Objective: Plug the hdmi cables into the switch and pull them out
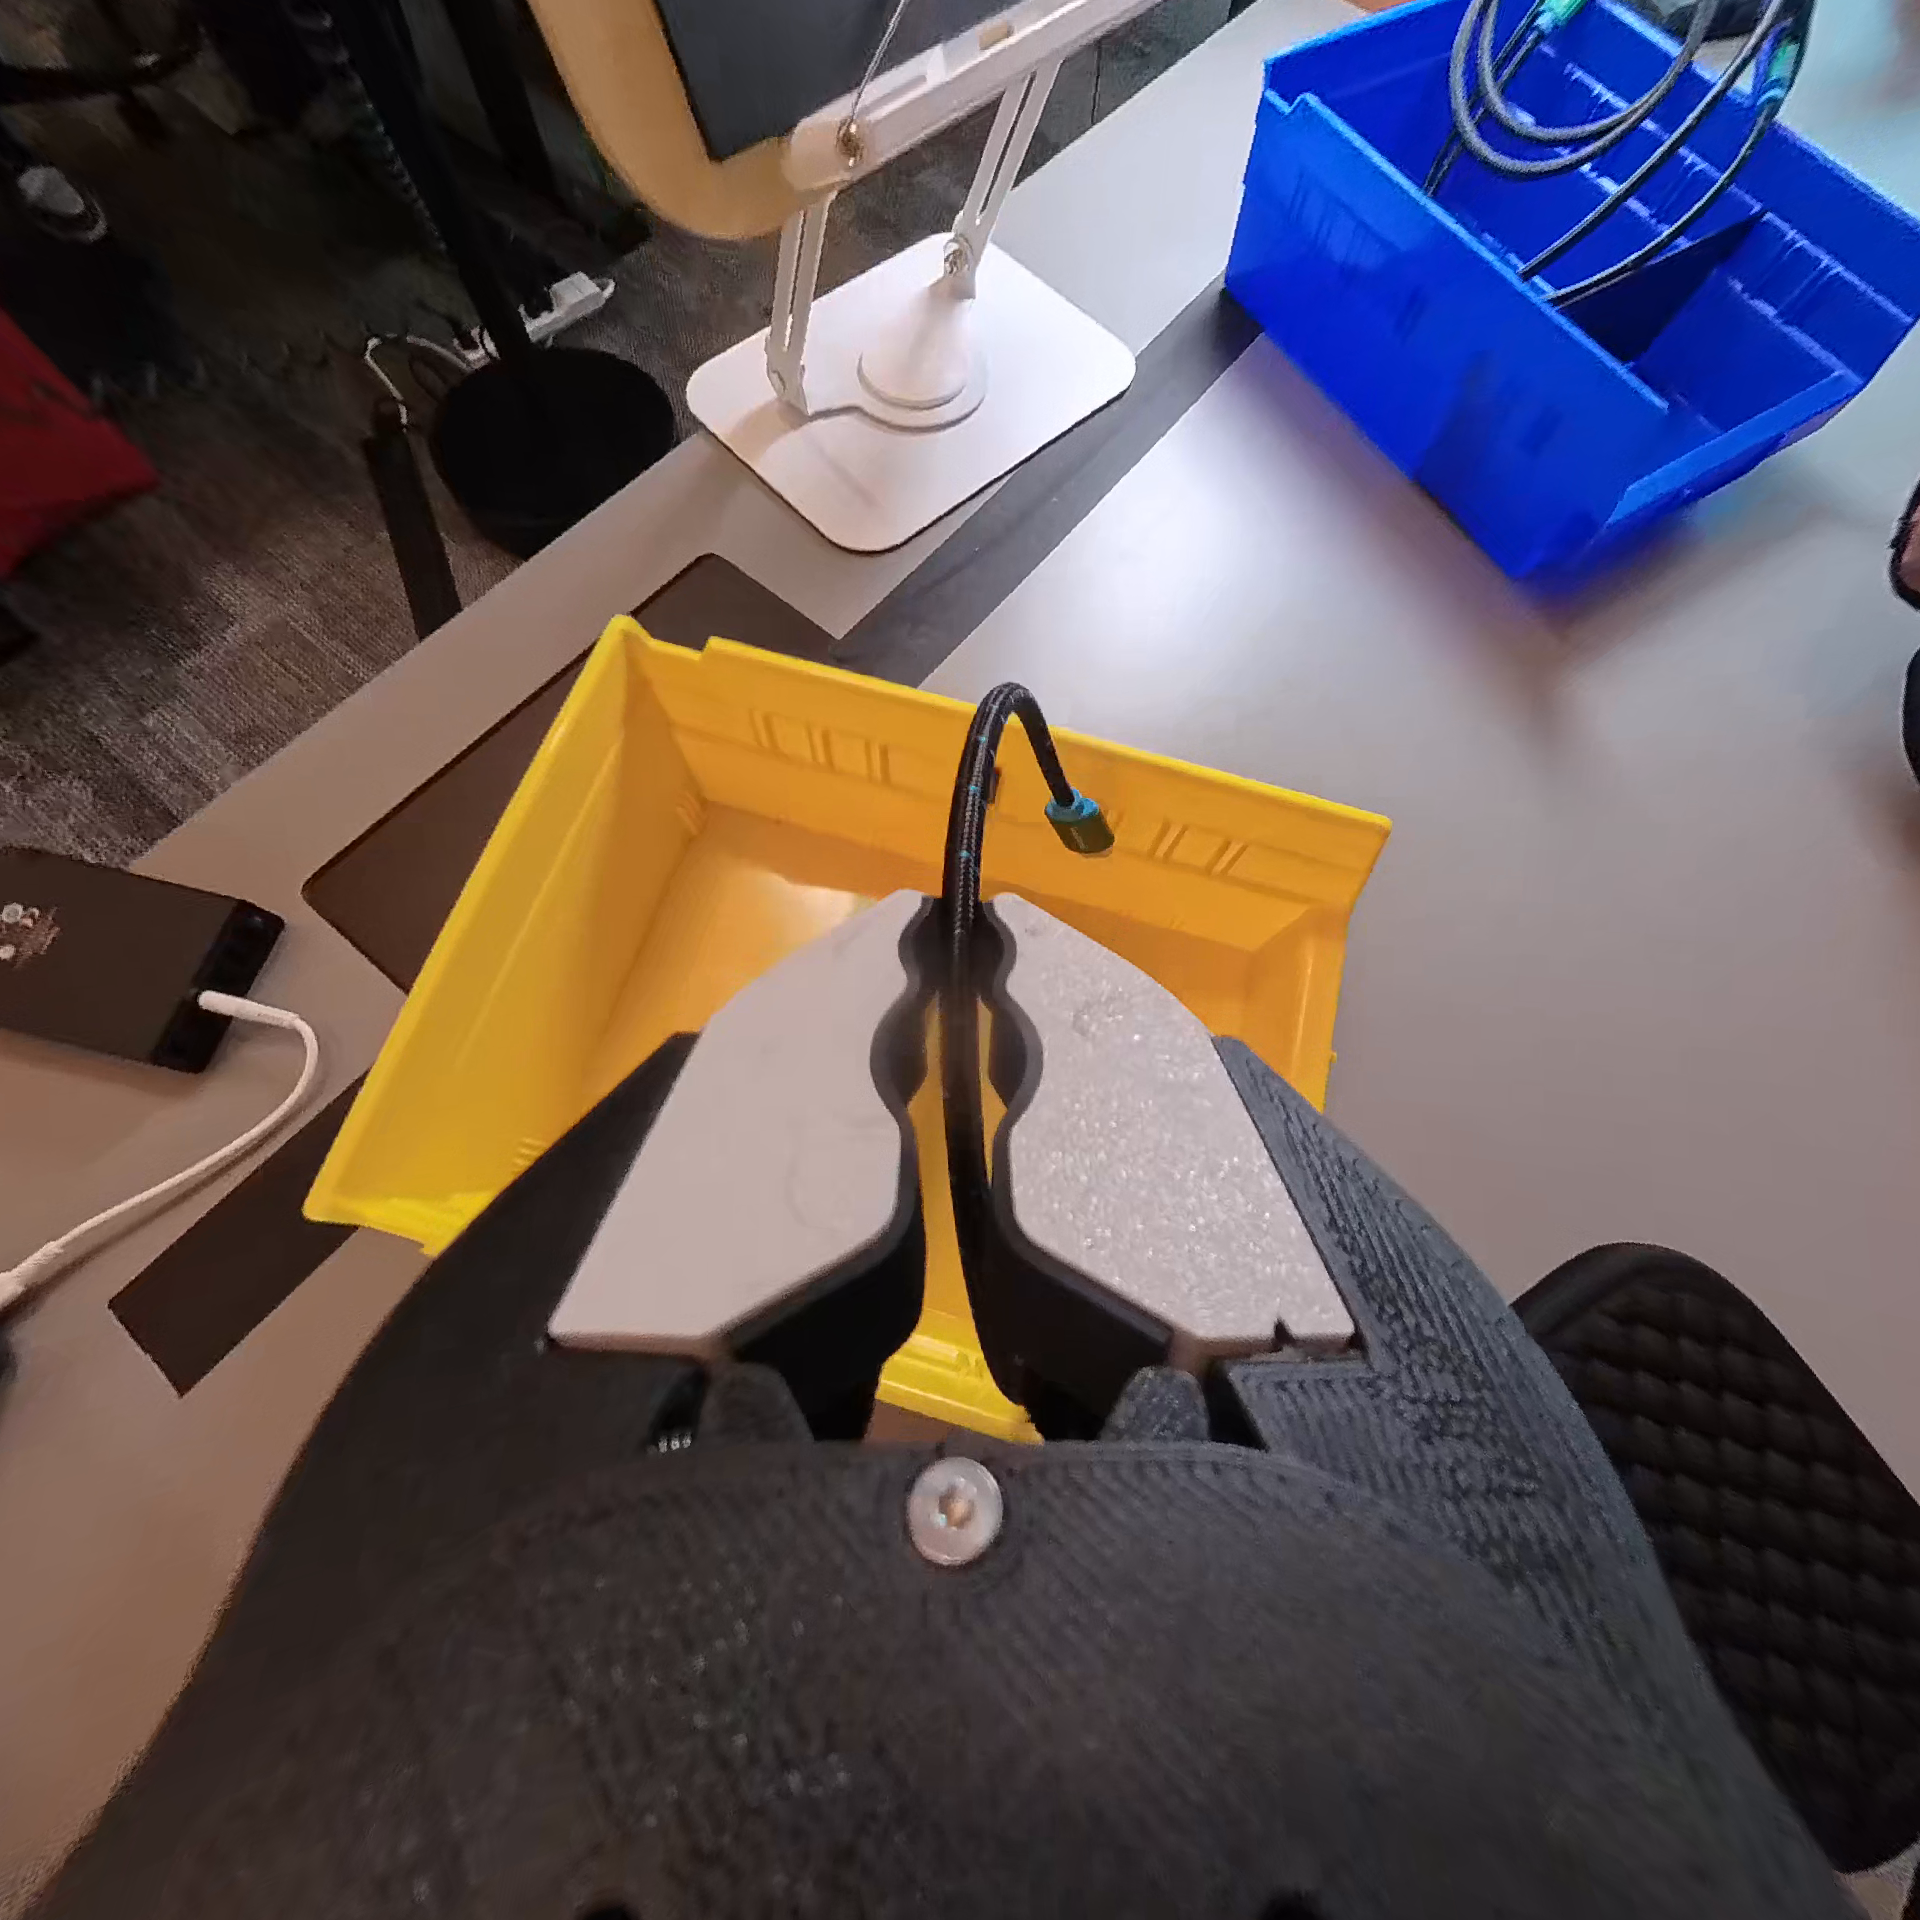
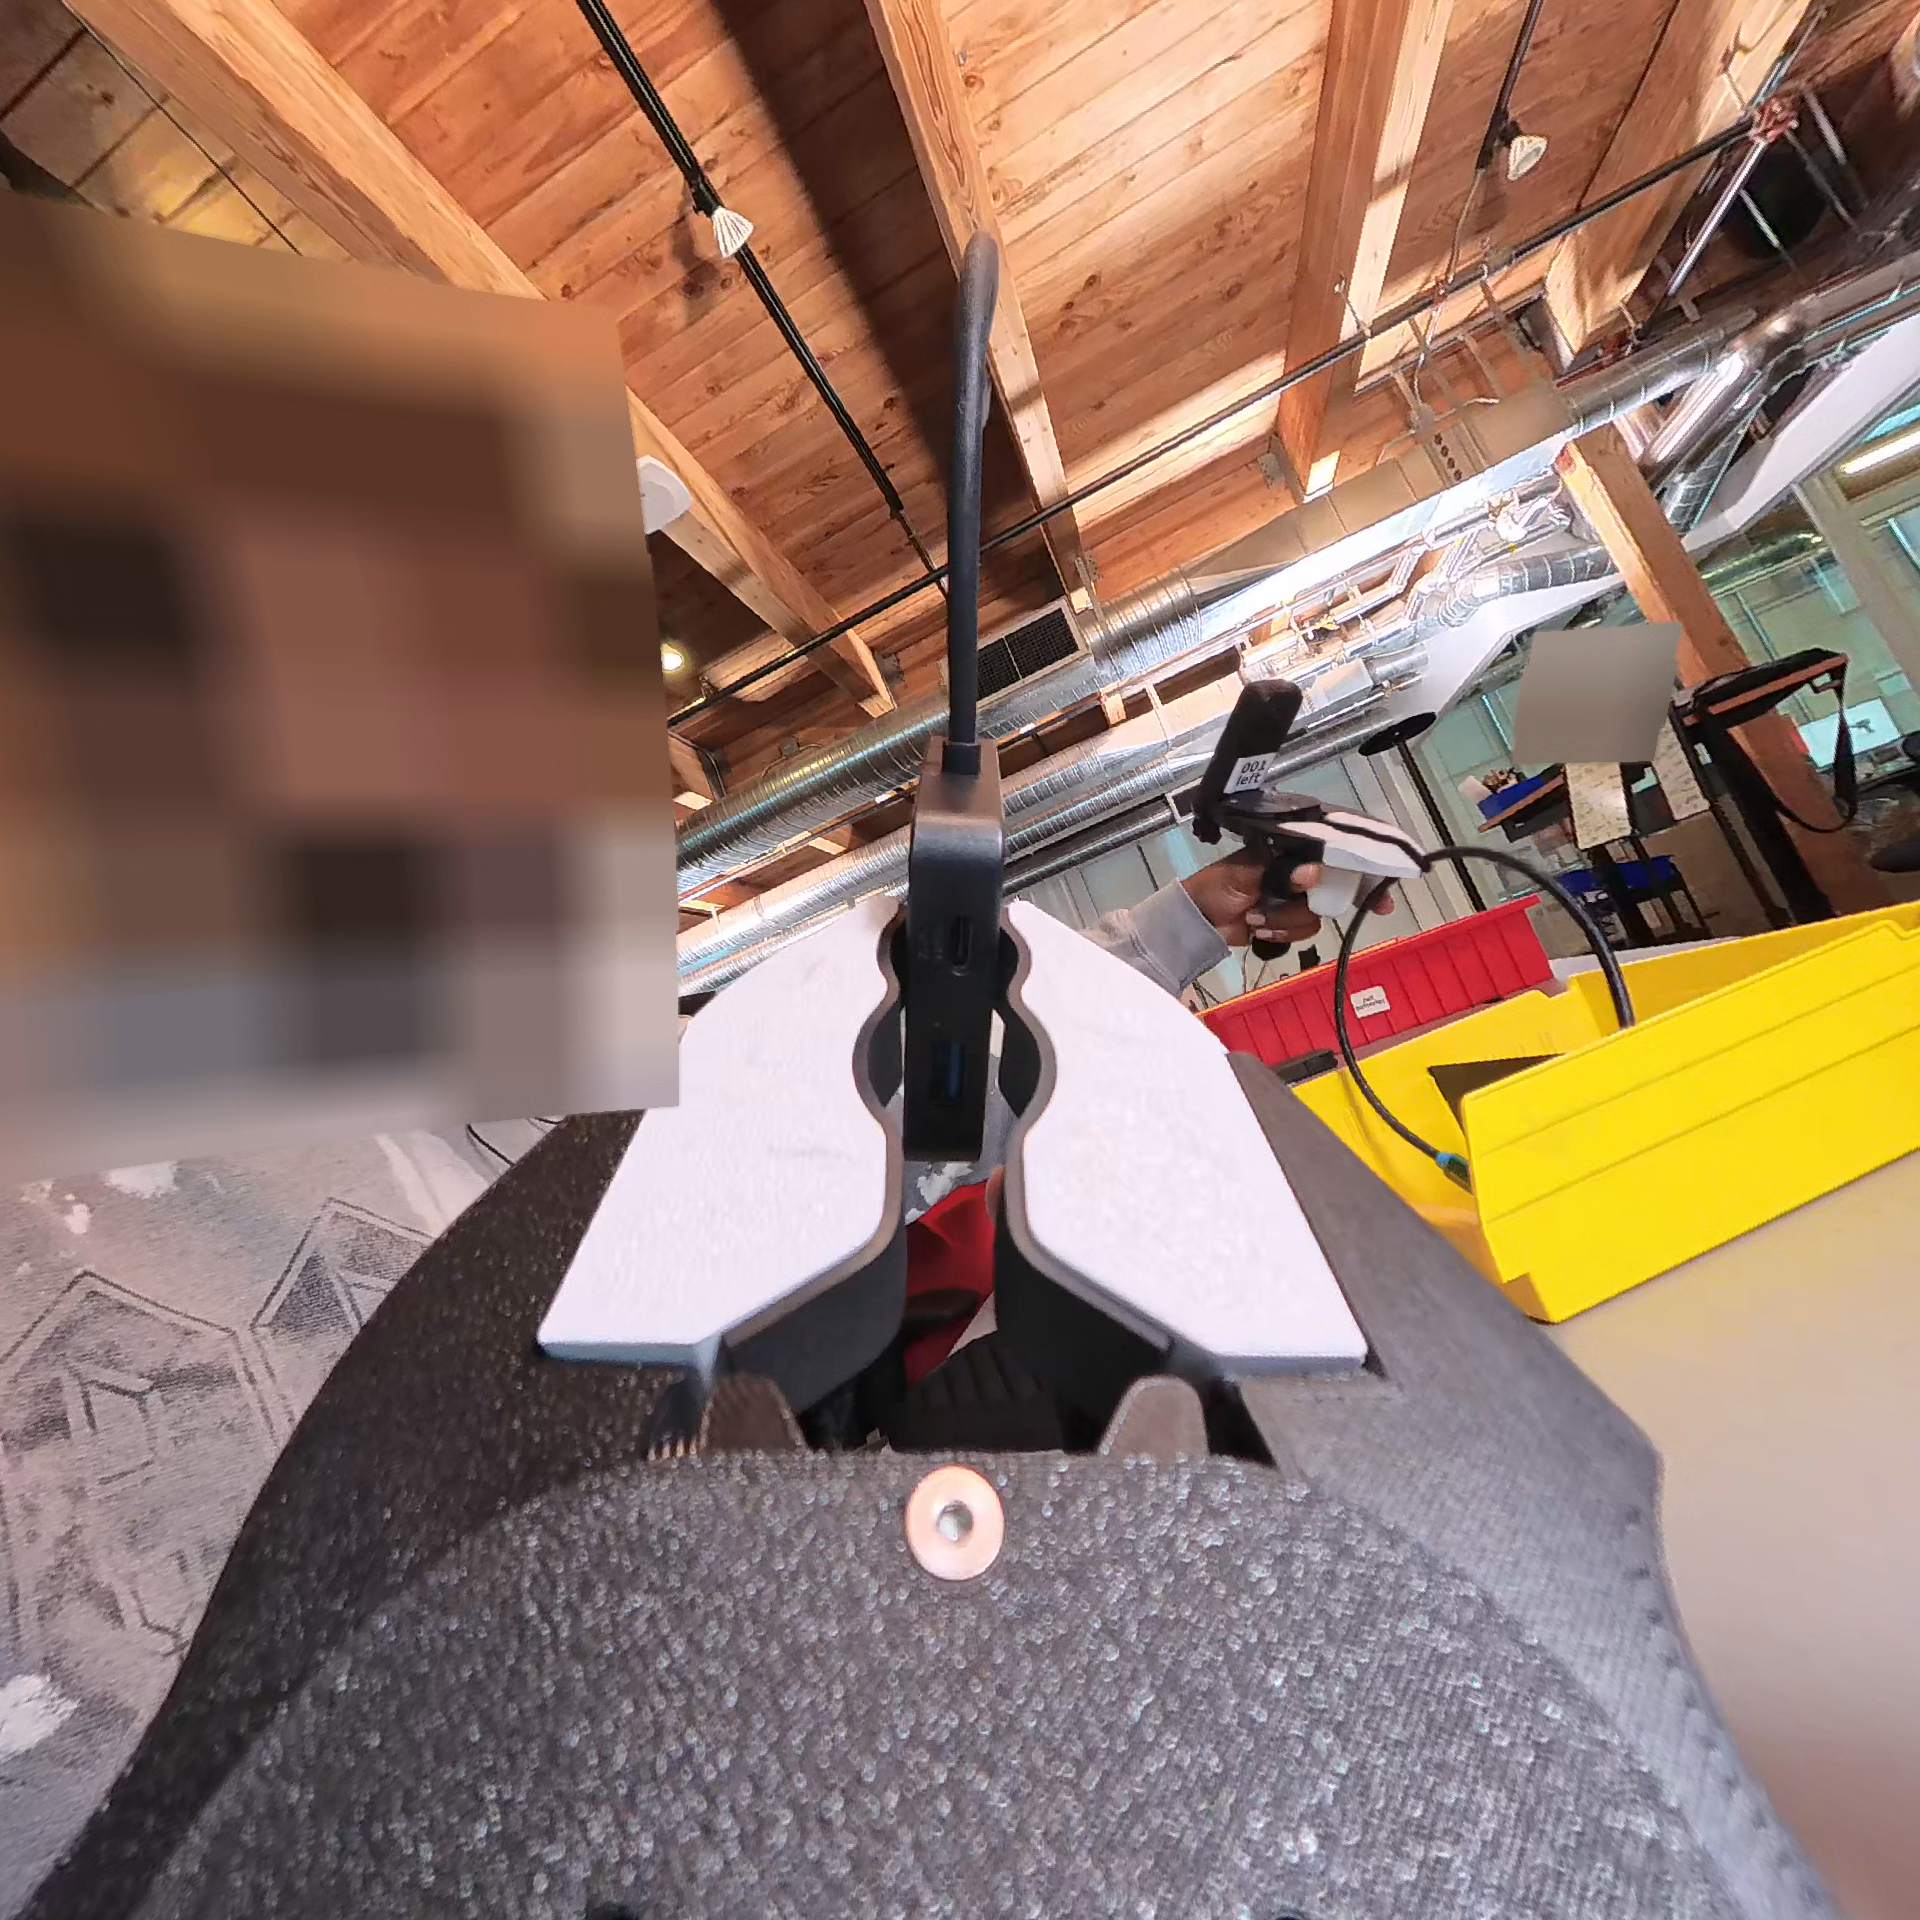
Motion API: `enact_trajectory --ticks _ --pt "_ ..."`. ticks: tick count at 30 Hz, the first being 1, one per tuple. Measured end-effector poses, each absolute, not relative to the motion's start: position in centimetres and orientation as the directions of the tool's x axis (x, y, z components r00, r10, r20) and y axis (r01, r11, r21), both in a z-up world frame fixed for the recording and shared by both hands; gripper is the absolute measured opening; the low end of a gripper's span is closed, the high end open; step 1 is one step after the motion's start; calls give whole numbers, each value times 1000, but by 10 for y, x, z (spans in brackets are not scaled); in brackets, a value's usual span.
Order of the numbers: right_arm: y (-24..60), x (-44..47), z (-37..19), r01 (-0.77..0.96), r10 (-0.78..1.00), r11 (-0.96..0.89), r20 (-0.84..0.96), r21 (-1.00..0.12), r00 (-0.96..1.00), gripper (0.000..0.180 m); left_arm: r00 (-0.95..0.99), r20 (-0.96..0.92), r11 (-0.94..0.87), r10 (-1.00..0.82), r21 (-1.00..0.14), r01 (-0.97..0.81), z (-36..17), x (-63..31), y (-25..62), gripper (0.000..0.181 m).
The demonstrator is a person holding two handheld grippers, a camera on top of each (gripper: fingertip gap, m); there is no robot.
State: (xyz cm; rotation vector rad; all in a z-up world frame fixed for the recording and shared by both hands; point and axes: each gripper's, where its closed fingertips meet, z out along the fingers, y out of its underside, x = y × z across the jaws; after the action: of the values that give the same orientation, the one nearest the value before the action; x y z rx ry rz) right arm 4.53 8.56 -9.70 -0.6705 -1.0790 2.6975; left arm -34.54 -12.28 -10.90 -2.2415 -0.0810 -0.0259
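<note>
HDMI cable [image 1: 961, 935], black braided with teal flecks, runs up between the fingers of the left gripper [image 1: 951, 914], which are pressed onto it; above the fingertips it arches over and its teal-collared plug [image 1: 1081, 826] hangs in the air above the yellow bin [image 1: 582, 935]. That bin sits on the grey desk [image 1: 1455, 883], close to its left edge. Further left on the desk lies a dark box [image 1: 114, 961] with a white cord [image 1: 208, 1143] plugged into its end. Beyond the yellow bin stands a white stand base [image 1: 914, 416] near the desk's far edge, and toward the far right corner a blue bin [image 1: 1455, 343] holds coiled cables [image 1: 1579, 135].

In the right wrist view, the switch [image 2: 951, 956], a slim black block with ports showing on its near face, stands upright, pinched between the fingers of the right gripper [image 2: 954, 935], which is tilted up toward a wooden ceiling [image 2: 1091, 208]. A black lead [image 2: 966, 520] rises from the switch's top end. To the right, a hand [image 2: 1247, 899] holds the left gripper over the yellow bin, with the cable looping down from it; a red bin [image 2: 1403, 977] lies behind.
</note>
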Motion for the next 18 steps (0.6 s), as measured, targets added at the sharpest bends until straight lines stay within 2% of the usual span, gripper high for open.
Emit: enact_trajectory --ticks 11,14,18 --pt "83 43 -99 22 317 -712 -350 -701 -881 13 975 -6 -641 221 -754 141 -140 -384 -132 8" --pt "83 43 -100 23 320 -710 -351 -704 -880 14 952 -112 -692 284 -712 123 -149 -398 -141 16" --pt "84 43 -100 25 319 -710 -353 -703 -880 13 921 -274 -720 277 -694 10 -140 -395 -141 21"
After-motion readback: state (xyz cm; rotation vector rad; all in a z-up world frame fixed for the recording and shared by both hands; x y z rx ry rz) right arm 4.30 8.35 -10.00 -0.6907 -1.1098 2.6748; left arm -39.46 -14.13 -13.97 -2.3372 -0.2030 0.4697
